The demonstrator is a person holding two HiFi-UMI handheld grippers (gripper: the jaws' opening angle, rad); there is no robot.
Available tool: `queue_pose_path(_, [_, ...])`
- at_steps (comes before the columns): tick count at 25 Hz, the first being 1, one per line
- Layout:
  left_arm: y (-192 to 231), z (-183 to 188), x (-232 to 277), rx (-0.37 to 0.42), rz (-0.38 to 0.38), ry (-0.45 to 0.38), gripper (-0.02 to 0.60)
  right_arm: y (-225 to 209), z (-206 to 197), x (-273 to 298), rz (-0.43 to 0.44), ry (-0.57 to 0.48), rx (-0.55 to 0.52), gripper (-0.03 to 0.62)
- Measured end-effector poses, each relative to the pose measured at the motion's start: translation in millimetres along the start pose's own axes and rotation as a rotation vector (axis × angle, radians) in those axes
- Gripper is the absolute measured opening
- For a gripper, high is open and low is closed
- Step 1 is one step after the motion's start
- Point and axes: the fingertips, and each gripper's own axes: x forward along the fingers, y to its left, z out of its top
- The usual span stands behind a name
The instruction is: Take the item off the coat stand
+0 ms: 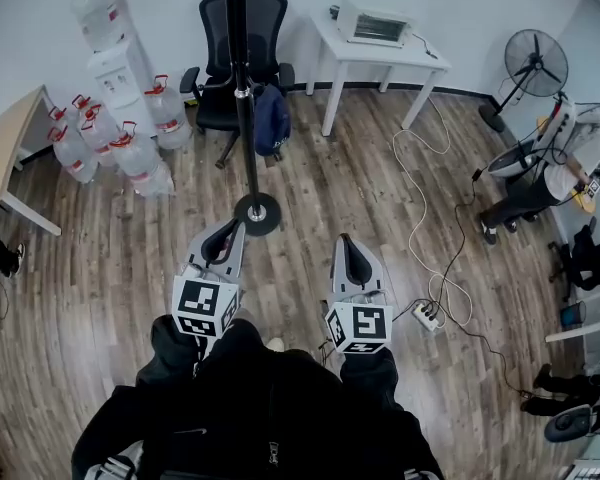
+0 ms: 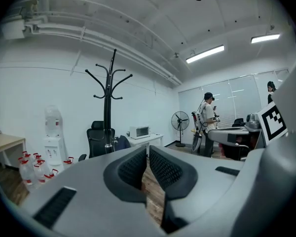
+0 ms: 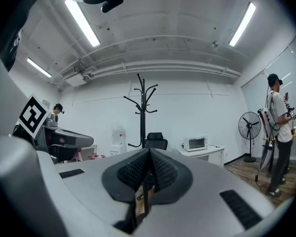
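Note:
A black coat stand (image 1: 242, 88) rises from a round base (image 1: 257, 213) on the wood floor just ahead of me. A dark blue bag (image 1: 271, 120) hangs low beside its pole, in front of the office chair. My left gripper (image 1: 224, 240) is held close to the base, its jaws shut with nothing between them. To the right of the base, my right gripper (image 1: 353, 258) is also shut and empty. In the left gripper view the coat stand (image 2: 107, 107) stands left of centre beyond my left gripper (image 2: 147, 157). The right gripper view shows the coat stand (image 3: 142, 107) straight ahead over my right gripper (image 3: 149, 154).
Behind the stand is a black office chair (image 1: 238, 38). Several water bottles (image 1: 110, 138) and a dispenser (image 1: 115, 63) stand at the left, next to a wooden desk (image 1: 5, 153). A white table (image 1: 375, 48), a fan (image 1: 533, 63), a person (image 1: 570, 158) and floor cables (image 1: 427, 313) are at the right.

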Motion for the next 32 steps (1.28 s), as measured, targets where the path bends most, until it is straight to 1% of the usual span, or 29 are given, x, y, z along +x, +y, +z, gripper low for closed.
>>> queue_pose_path(3, [16, -1, 9, -0.003, 0.024, 0.002, 0.037, 4, -4, 21, 0.022, 0.005, 0.003, 0.015])
queue_pose_path(7, [40, -1, 33, -0.009, 0.045, 0.01, 0.037, 2, -8, 57, 0.043, 0.018, 0.01, 0.015])
queue_pose_path(15, [105, 2, 109, -0.026, 0.044, 0.028, 0.037, 1, -7, 163, 0.059, 0.032, 0.007, 0.015])
queue_pose_path(20, [147, 10, 164, -0.032, 0.014, 0.036, 0.037, 0, -2, 232, 0.046, 0.045, -0.003, 0.015])
queue_pose_path(25, [179, 10, 217, -0.043, -0.028, 0.053, 0.037, -6, -1, 292, 0.02, 0.064, -0.005, 0.015])
queue_pose_path(32, [209, 3, 273, -0.049, -0.103, 0.076, 0.037, -11, -12, 350, -0.03, 0.096, 0.001, 0.015])
